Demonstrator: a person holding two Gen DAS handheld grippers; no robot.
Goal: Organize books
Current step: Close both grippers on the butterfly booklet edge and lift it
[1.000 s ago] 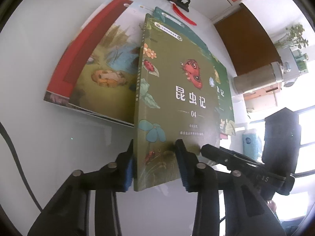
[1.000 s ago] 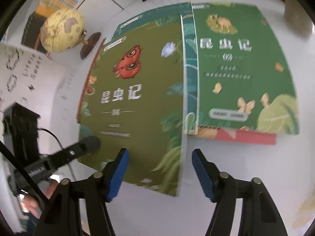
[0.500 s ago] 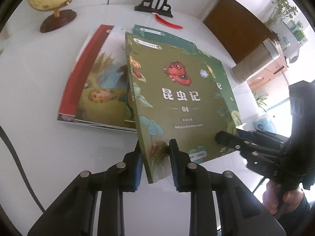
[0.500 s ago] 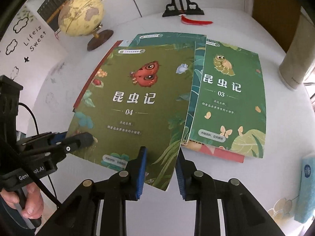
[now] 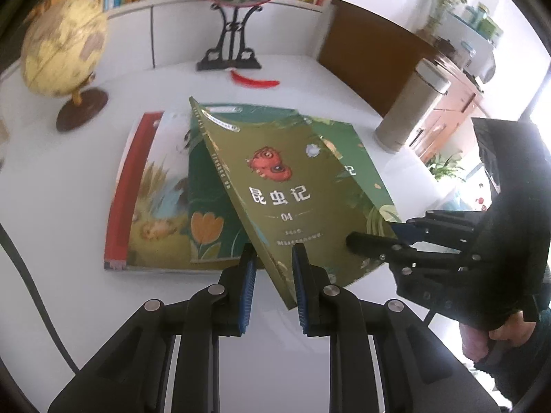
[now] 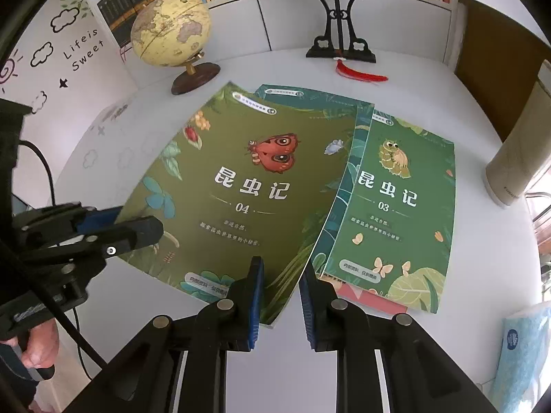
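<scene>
Jaws of left gripper narrow, just closing onto near left corner of olive-green paperback book numbered 04; right gripper likewise pinched on its near right corner. Book tilted, raised off white round table, over spread of dark green book numbered 03, teal book and red-edged picture book. Beyond: yellow globe, black fan stand, beige cylinder at right.
</scene>
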